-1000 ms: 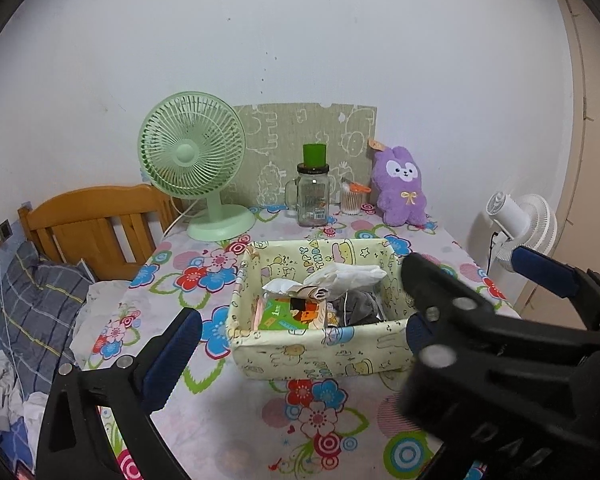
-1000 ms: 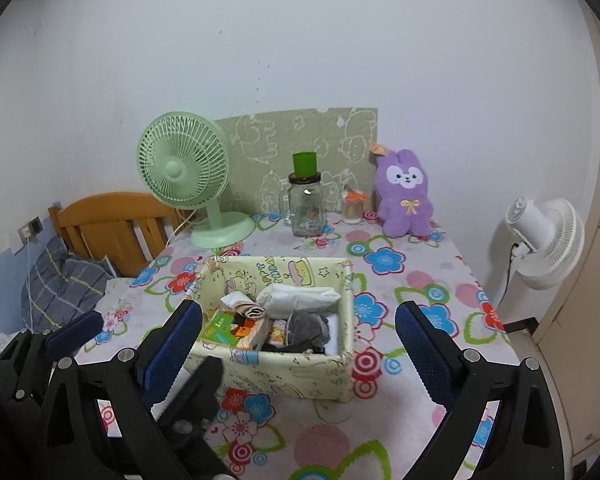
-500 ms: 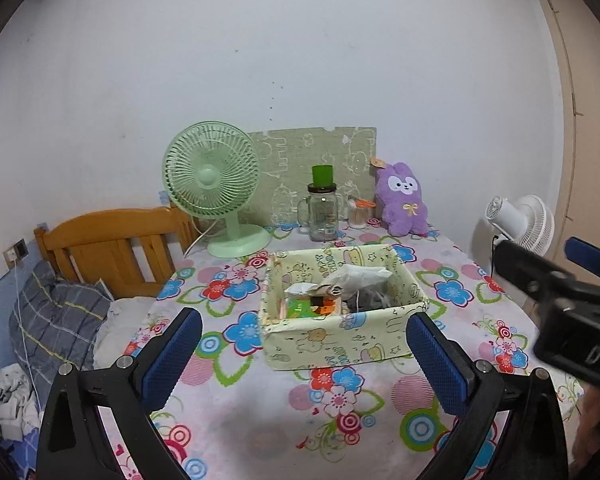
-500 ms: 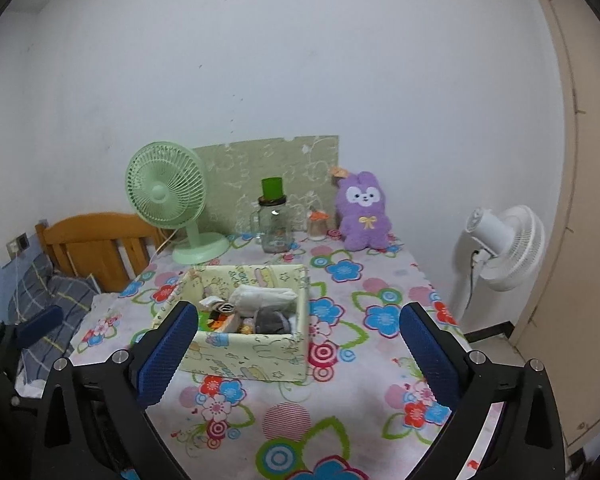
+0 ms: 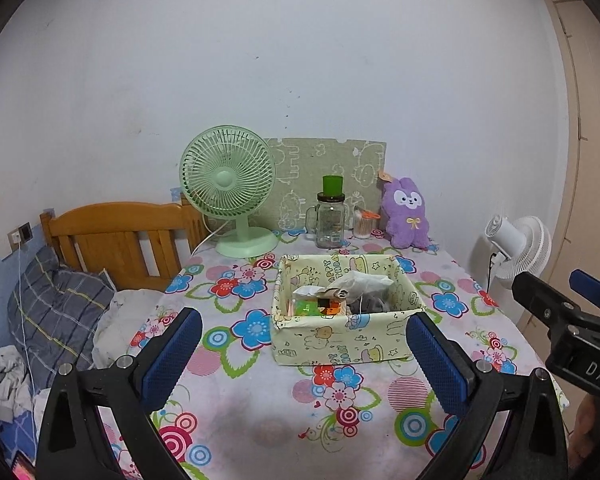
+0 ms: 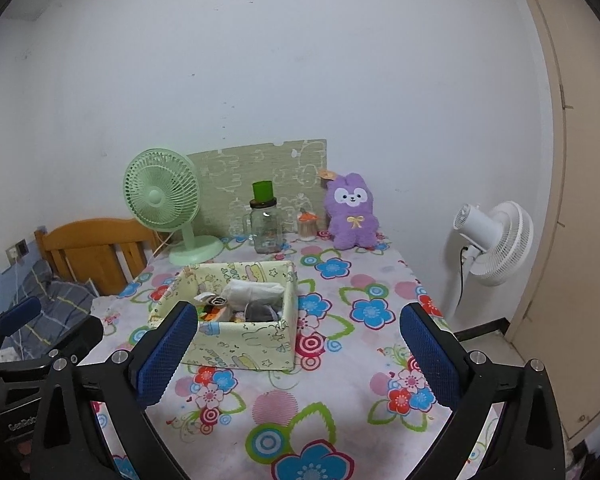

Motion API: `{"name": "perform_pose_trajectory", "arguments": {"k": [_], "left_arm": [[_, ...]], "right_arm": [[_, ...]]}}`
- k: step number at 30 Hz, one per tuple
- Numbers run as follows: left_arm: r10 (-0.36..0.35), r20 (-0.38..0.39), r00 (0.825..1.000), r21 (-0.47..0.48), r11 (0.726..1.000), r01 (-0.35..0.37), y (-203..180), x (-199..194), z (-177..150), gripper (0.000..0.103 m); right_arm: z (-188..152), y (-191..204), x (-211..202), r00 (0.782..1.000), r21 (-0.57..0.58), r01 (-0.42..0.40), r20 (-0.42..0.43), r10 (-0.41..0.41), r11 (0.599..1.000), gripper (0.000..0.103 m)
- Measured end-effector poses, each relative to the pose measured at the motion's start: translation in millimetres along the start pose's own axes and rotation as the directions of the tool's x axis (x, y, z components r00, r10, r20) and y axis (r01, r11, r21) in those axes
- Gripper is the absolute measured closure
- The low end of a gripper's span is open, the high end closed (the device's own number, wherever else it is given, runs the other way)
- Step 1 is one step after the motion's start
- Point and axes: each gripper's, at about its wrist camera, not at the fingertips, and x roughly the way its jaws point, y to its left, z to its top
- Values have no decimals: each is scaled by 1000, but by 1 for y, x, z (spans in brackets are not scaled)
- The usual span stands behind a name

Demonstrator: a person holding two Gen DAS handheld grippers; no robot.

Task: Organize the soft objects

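A yellow fabric box (image 5: 340, 346) with cartoon prints sits mid-table on the flowered cloth; it also shows in the right wrist view (image 6: 244, 350). Inside lie a white tissue pack (image 5: 362, 282), grey cloth (image 5: 370, 304) and a green-orange packet (image 5: 320, 306). A purple plush bunny (image 5: 406, 214) sits upright at the back by the wall, also in the right wrist view (image 6: 352, 212). My left gripper (image 5: 304, 354) is open and empty, held above the table's near edge. My right gripper (image 6: 298, 354) is open and empty, to the right of the left one.
A green desk fan (image 5: 230, 188), a glass jar with green lid (image 5: 331, 216) and a small cotton-swab jar (image 5: 364, 226) stand at the back. A wooden headboard (image 5: 116, 236) and bedding are left. A white floor fan (image 6: 492, 240) stands right of the table.
Both grippers have pulled back and up from the box, which now looks smaller. The right gripper has moved out to the right edge of the left view.
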Motion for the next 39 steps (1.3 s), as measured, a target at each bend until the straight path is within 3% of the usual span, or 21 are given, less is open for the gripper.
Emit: {"name": "perform_pose_trajectory", "arguments": {"k": [39], "left_arm": [[12,1,1000,-3,1000,-12,0,6,0,0]], "right_arm": [[-1,5,14,1000,-13,8,-23,-8,1000,1]]}}
